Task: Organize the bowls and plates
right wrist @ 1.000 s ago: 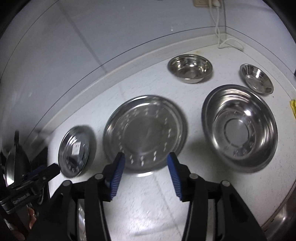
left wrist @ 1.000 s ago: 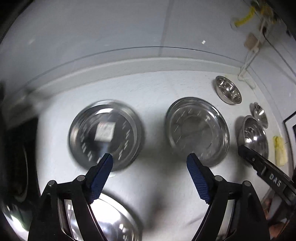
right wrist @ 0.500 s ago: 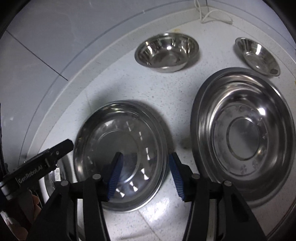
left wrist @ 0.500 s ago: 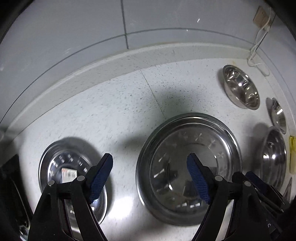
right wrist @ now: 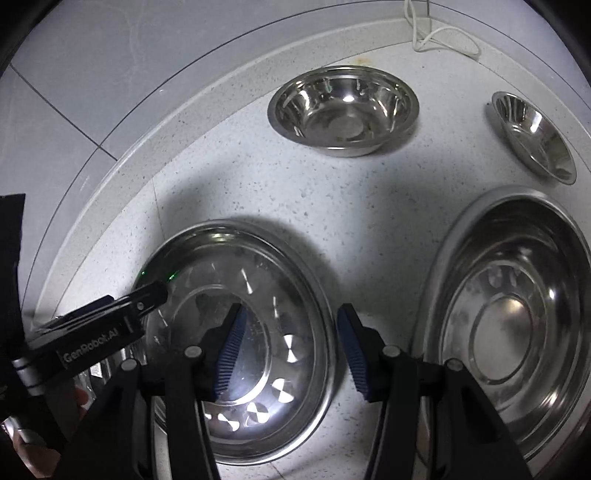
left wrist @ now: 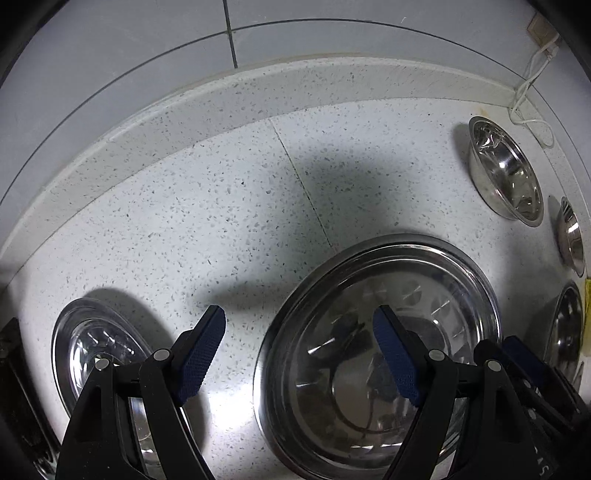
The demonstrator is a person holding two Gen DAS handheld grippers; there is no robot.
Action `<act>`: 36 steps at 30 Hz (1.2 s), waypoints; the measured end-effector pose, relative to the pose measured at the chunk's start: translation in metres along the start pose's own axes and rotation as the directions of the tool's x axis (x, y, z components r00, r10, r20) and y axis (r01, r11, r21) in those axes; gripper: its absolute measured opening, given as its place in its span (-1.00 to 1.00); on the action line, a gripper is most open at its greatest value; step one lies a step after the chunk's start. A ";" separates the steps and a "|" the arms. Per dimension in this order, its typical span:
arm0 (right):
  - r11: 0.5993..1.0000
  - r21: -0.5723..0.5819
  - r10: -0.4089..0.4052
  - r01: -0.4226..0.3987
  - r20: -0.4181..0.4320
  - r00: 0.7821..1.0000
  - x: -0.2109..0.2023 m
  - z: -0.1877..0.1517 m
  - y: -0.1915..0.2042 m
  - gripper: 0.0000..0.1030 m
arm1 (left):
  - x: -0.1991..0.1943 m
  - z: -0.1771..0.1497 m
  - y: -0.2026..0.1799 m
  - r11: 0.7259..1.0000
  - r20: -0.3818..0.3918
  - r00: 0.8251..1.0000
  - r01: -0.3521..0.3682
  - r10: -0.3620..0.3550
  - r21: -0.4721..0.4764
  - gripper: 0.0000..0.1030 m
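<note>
A: Where do your two tools stand against the large round stainless-steel plate (left wrist: 380,354)?

B: Your left gripper (left wrist: 299,354) hangs over the plate's left rim with its blue-padded jaws spread wide. One pad is over the speckled white stone counter (left wrist: 221,206) left of the plate, the other over the plate's bowl. Nothing is held between them.

A: And your right one?

B: Your right gripper (right wrist: 290,354) straddles the plate's right rim, jaws apart at a moderate gap. Its left pad sits over the plate's inside, its right pad just outside the rim. You cannot tell from either view whether a pad touches the metal.

A: What else lies around the plate?

B: Left of it, well apart, a smaller round steel plate with a label inside (left wrist: 99,347), partly hidden under your left tool. Right of the plate, near but not touching, a wide deep steel basin (right wrist: 517,321). Beyond the plate, toward the grey tiled wall (left wrist: 147,44), a medium steel bowl (right wrist: 343,110), and right of that a small steel bowl (right wrist: 535,136). All sit open side up on the counter.

A: Anything behind those bowls?

B: A white cord (right wrist: 439,33) lies looped on the raised ledge past the medium bowl.
</note>
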State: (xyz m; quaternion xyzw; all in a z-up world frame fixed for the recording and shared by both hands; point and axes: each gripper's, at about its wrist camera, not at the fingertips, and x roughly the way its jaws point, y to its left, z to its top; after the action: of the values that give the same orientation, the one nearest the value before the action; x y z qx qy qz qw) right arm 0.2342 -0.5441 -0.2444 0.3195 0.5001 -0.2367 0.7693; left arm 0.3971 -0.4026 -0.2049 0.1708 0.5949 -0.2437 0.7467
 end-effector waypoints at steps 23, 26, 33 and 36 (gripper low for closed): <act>0.999 0.034 -0.012 0.013 -0.030 0.999 0.003 0.002 -0.002 -0.03 | 0.012 0.004 -0.017 0.999 -0.013 1.000 -0.020 0.021 0.032 0.50; 0.999 0.034 -0.027 0.028 -0.032 0.999 0.007 0.003 0.001 -0.03 | 0.015 0.002 -0.019 0.999 -0.019 1.000 -0.020 0.021 0.037 0.50; 0.999 0.020 -0.047 0.048 -0.056 0.997 0.013 0.005 0.008 -0.01 | 0.026 0.000 -0.029 0.996 -0.057 0.997 -0.056 0.060 0.076 0.03; 0.992 -0.048 -0.122 0.119 -0.054 0.991 0.016 0.005 0.016 -0.36 | 0.025 0.001 -0.030 0.991 -0.038 0.993 -0.105 0.108 0.083 -0.45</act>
State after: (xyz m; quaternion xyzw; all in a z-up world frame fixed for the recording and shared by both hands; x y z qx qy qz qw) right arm 0.2543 -0.5378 -0.2539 0.2779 0.5455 -0.2622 0.7459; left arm 0.3848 -0.4321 -0.2282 0.2377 0.5904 -0.2239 0.7381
